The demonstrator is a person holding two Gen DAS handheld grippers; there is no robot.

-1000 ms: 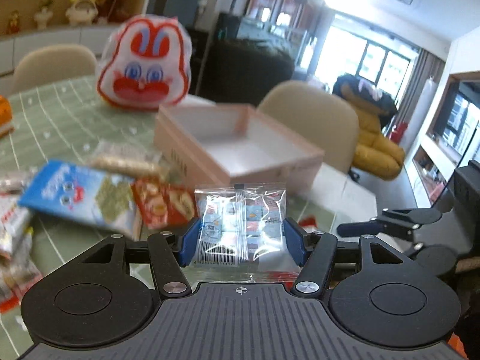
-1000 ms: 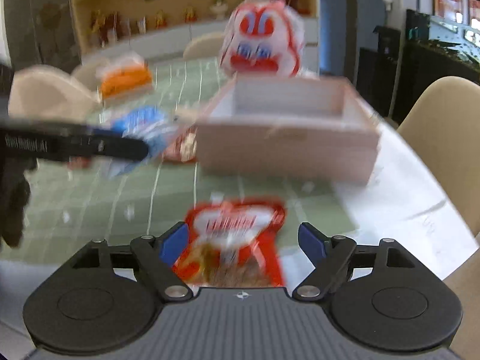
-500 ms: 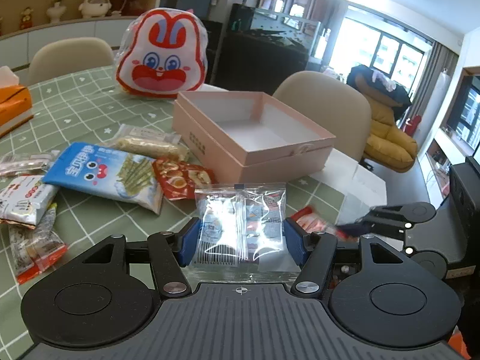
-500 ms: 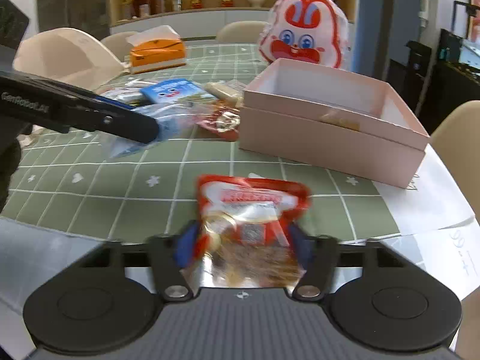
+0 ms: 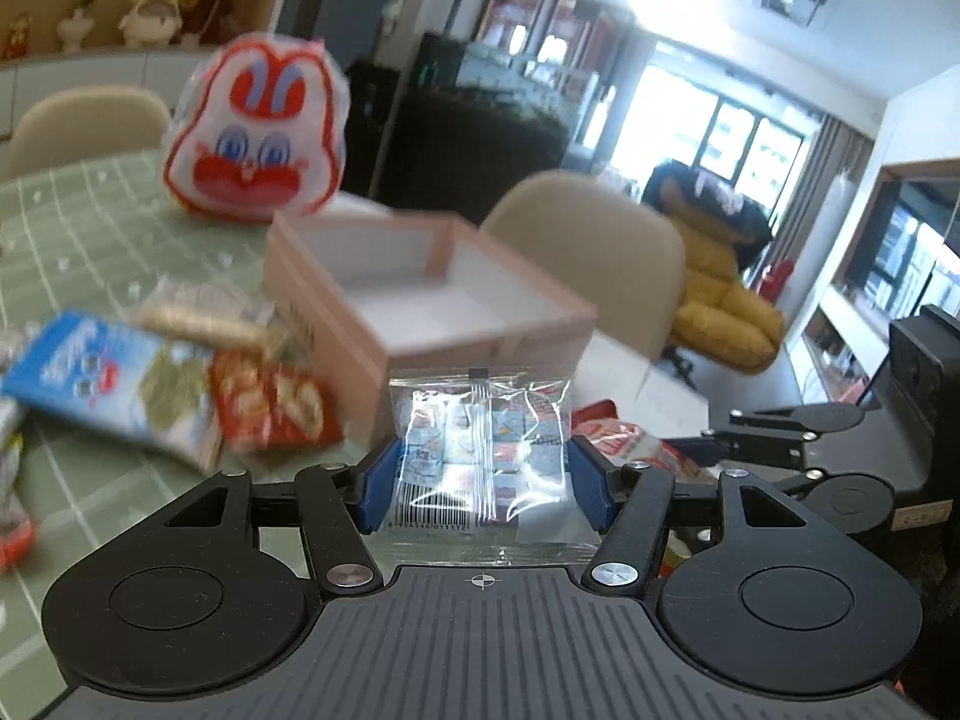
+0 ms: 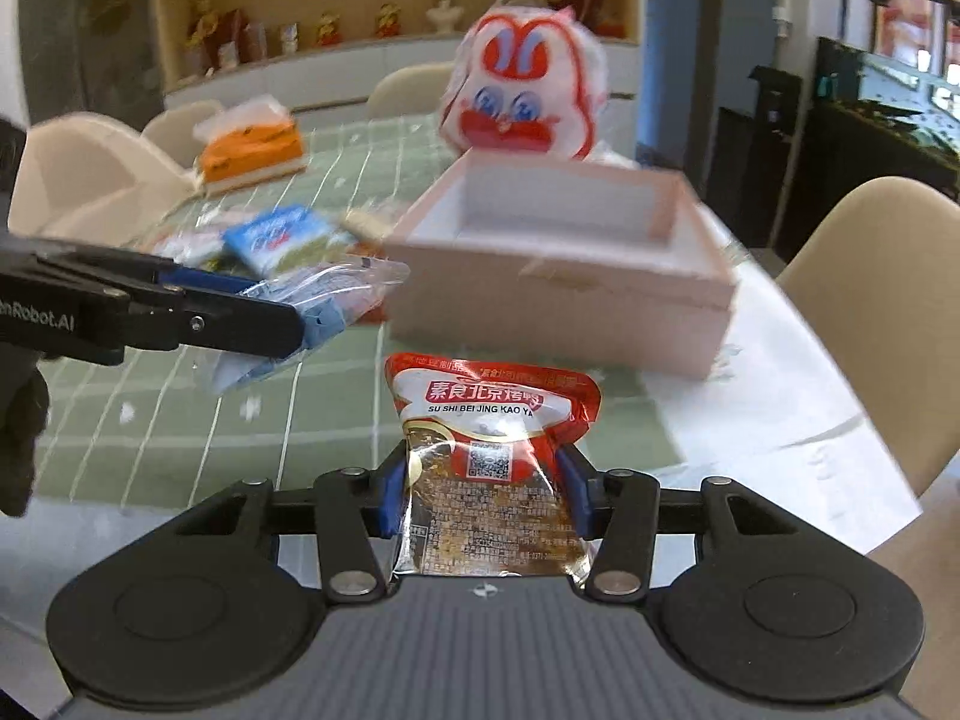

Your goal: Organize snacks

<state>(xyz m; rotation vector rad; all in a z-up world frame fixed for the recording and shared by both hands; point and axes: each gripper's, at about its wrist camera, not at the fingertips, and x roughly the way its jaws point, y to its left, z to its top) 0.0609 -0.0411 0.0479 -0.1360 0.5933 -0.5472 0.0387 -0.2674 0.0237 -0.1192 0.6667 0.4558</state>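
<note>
My left gripper (image 5: 480,480) is shut on a clear snack packet (image 5: 480,456) with a barcode, held above the table in front of the open pink box (image 5: 420,306). My right gripper (image 6: 480,489) is shut on a red snack pouch (image 6: 492,456), also held in front of the pink box (image 6: 558,276). The left gripper with its clear packet (image 6: 312,300) shows at the left of the right wrist view. The right gripper and red pouch (image 5: 624,450) show at the right of the left wrist view. The box looks empty.
Loose snacks lie left of the box: a blue packet (image 5: 114,384), a red packet (image 5: 270,408), a beige bar (image 5: 204,318). A rabbit-face bag (image 5: 258,132) stands behind the box. An orange tissue box (image 6: 252,150) sits far left. Beige chairs (image 5: 588,240) surround the green table (image 5: 78,228).
Both grippers have lifted and moved closer to the pink box, each keeping its packet. The red pouch is now held higher and upright.
</note>
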